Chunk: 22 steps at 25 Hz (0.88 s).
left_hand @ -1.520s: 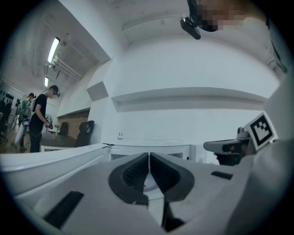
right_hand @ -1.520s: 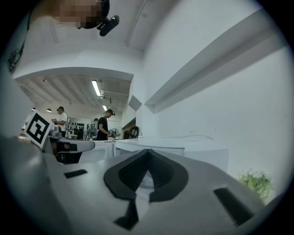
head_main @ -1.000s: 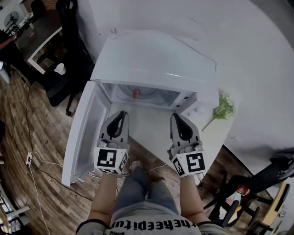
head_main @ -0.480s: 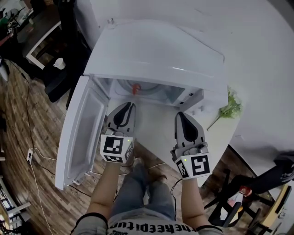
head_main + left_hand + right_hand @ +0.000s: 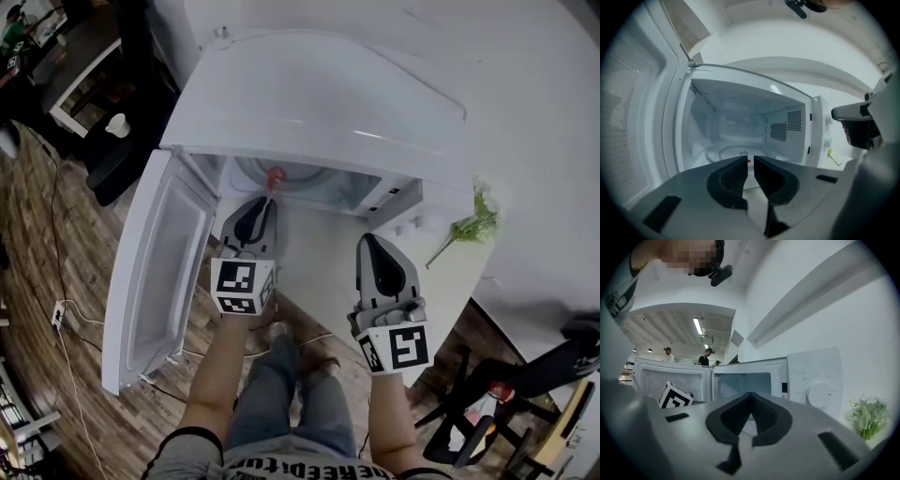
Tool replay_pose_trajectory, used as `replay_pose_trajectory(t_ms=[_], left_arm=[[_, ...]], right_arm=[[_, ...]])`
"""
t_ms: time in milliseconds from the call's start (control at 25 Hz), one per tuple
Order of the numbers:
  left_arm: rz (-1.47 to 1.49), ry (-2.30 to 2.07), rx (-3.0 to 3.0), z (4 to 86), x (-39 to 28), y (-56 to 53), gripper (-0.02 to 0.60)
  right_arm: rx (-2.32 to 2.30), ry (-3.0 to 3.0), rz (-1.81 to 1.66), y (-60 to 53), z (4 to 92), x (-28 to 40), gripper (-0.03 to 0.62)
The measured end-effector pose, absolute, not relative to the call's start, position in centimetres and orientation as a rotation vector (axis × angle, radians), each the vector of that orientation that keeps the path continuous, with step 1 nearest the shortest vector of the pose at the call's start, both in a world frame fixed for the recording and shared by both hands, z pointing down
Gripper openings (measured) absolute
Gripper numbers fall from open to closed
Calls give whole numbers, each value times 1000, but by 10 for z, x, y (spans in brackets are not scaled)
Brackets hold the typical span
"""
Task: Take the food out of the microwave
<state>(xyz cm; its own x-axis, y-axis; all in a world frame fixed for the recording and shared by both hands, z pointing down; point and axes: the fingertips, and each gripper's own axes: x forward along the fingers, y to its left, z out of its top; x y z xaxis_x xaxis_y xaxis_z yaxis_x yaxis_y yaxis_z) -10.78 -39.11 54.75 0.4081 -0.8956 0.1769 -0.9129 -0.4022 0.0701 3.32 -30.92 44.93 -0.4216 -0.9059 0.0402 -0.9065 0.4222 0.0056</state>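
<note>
The boxy white microwave point(image 5: 319, 103) has its flat door point(image 5: 155, 272) swung wide to the left. On its round glass turntable point(image 5: 723, 151) lies the small red food point(image 5: 275, 175). The left gripper point(image 5: 265, 201) is at the cavity's mouth, its ribbed black jaws a slit apart and empty. The right gripper point(image 5: 368, 238) is farther out, jaws pressed together.

Your way into the microwave cavity point(image 5: 736, 126) lies open.
Door point(image 5: 155, 272) swung wide left; control panel point(image 5: 818, 380) walls the right side.
</note>
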Motion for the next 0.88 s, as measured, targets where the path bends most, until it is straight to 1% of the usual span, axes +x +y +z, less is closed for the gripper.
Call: replay_pose_trajectory(t_ms=[520,560,640,760,880], left_arm=[[209,-1695,2495,560,-105,-414,17],[201,-1699,2491,560,-106,-415,25],[189,-1698,2482,561,-106,-417,93],[205,-1700,2469,567,-105,-421,110],[232,-1712,2449,571,-105,-426,112]], right_arm=[[1697,-2602,56,-304,459,42,3],[1697,-2601,59,-304,461,43,3],[1698,-2600,65,-303,463,43,3],[1702,-2598,74,-302,465,45,3],[1704,-2594,83,-302,467,46,3]])
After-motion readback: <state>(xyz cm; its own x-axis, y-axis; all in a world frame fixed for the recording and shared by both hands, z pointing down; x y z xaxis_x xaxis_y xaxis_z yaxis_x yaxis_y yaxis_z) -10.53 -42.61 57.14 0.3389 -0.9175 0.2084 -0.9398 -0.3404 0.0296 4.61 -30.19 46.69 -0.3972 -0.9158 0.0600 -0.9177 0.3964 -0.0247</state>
